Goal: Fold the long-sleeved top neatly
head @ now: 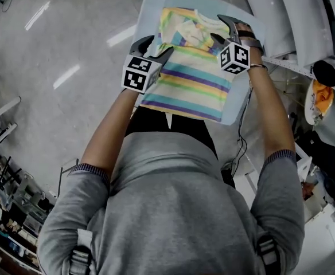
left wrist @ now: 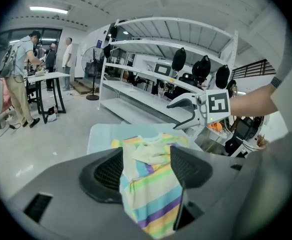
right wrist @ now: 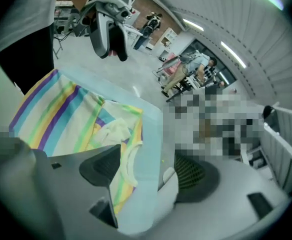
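While both forearms (head: pixel 107 130) reach forward | left gripper (head: pixel 162 43) fingers pinch top (head: pixel 193 79) | right gripper (head: pixel 218 27) fingers spread

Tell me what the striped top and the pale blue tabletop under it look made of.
The striped top: soft knit fabric, probably cotton, matte; it bunches and drapes in folds. The pale blue tabletop: flat, smooth, round-cornered; perhaps laminate or plastic.
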Demonstrator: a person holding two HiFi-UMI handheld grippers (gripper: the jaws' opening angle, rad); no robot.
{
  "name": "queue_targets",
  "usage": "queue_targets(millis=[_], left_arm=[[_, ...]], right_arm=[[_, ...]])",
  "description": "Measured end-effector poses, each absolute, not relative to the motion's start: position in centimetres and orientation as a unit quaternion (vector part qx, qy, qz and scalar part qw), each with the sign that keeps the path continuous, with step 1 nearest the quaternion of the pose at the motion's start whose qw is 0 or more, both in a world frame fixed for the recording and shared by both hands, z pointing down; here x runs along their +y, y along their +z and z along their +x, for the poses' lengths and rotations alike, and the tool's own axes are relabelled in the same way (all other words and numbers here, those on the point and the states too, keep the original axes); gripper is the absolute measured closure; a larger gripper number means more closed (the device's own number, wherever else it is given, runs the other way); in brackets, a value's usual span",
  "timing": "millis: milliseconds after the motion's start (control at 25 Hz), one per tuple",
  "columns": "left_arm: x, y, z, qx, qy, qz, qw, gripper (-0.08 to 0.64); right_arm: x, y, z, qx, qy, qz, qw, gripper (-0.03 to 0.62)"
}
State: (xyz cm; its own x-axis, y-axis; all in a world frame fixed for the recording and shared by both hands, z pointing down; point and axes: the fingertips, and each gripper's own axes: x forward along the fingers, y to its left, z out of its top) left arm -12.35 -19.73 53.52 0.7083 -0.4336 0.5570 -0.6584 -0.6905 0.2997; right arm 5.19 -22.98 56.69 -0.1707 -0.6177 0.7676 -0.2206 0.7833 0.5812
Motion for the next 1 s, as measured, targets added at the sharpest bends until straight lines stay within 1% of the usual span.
queue_targets(millis=[240,480,760,1000], left_arm=[[-20.3,52.5,-11.7,-0.268,0.24,0.907,0.22,0.252],[-18.4,52.5,-12.6,-0.228,0.262,0.914,0.211,0.252],[-15.1,55.0,-15.0,-0.205,0.298,0.906,0.218,0.252],[-11.2,57.2,-16.8,-0.215,0.327,0.892,0.229,0.252]], right_arm=[[-19.8,51.7,13.8,-0.71,-0.081,0.399,0.575,0.239],[-10.7,49.9,19.2,-0.665,0.046,0.519,0.535,0.239],[0.9,53.6,19.8,-0.621,0.199,0.603,0.459,0.239],[7.8,57.6,18.1,-0.607,0.275,0.619,0.414,0.239]])
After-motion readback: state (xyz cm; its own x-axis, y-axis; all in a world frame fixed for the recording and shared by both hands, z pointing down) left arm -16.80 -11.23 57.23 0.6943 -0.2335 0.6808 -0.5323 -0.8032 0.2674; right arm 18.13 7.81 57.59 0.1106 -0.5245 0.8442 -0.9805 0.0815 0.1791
